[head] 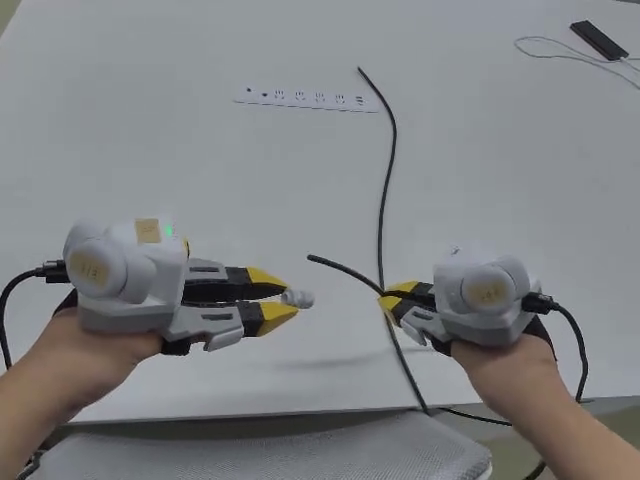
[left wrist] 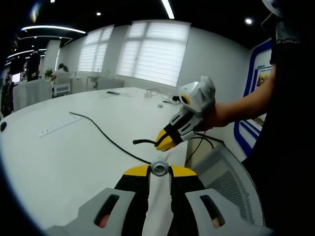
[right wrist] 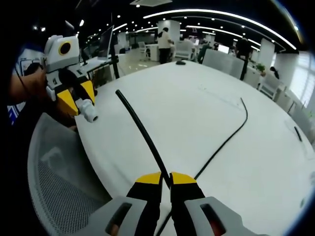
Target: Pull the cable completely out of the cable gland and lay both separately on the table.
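Head view: round gland (head: pixel 298 297); thin cable (head: pixel 385 190)

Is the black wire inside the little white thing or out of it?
Out. The cable ends in open air, apart from the cable gland held by the left tongs; the right tongs grip the cable.

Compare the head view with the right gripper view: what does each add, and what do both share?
Head view: the person's right hand wrapped around the right hand-held gripper. Right gripper view: beyond the table, a monitor and ceiling lights. Both: the black cable clamped in the right jaws, its free end clear of the white cable gland held by the left hand-held gripper.
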